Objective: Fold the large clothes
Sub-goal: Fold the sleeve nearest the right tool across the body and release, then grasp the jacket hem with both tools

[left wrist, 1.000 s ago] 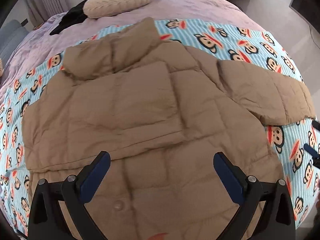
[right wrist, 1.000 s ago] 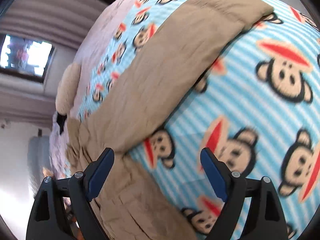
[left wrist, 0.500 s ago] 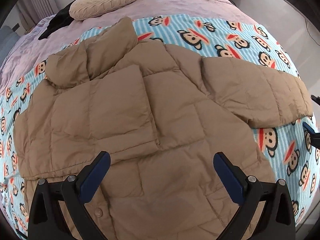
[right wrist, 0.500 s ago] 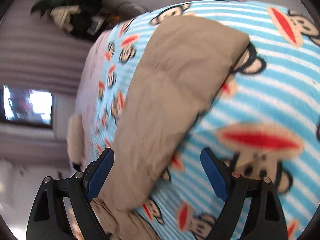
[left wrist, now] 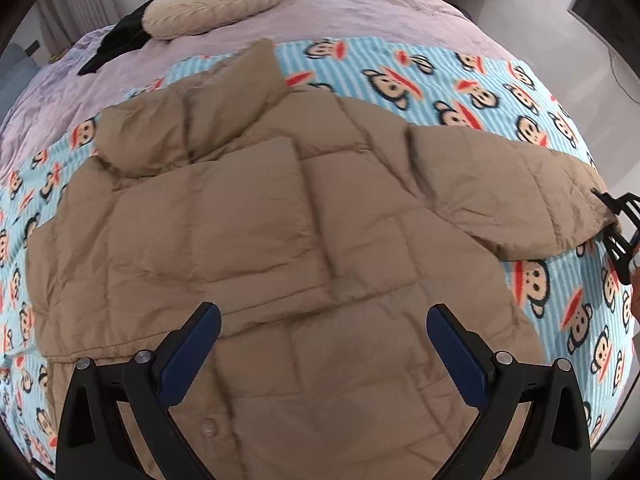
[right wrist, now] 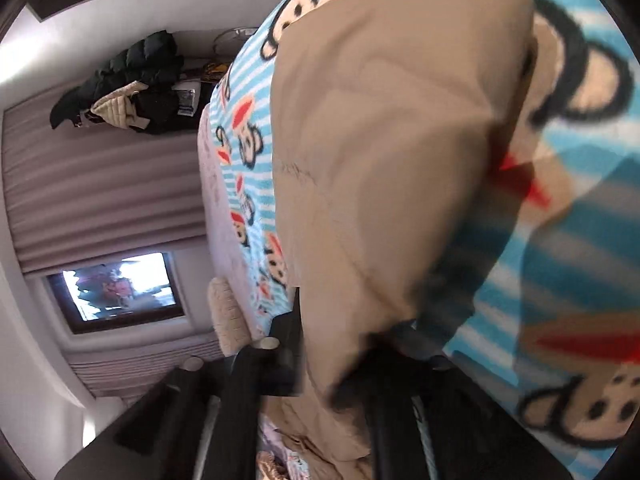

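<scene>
Left gripper [left wrist: 323,338] fingers are spread wide, nothing between them, hanging over the lower part of the jacket [left wrist: 280,240] without touching it as far as I can tell. Jacket's tan and puffy, lying flat on the monkey blanket [left wrist: 472,92] with its collar toward the far side; a snap button shows near the left finger [left wrist: 192,348].

Right gripper [right wrist: 336,344] is a blurrier story, but its fingers are closed onto the sleeve [right wrist: 384,160] end, with the tan fabric bunched between them and running away from the camera across the blanket. In the left view you can see that gripper at the far right edge, right at the sleeve's cuff [left wrist: 592,208], sleeve stretched out sideways from the body.

Further out: a purple bedspread [left wrist: 360,12] under the blanket, a cream pillow [left wrist: 216,0] near the head of the bed, and something black [left wrist: 116,44] beside it. The right view also catches curtains [right wrist: 100,184] and a window [right wrist: 120,288].
</scene>
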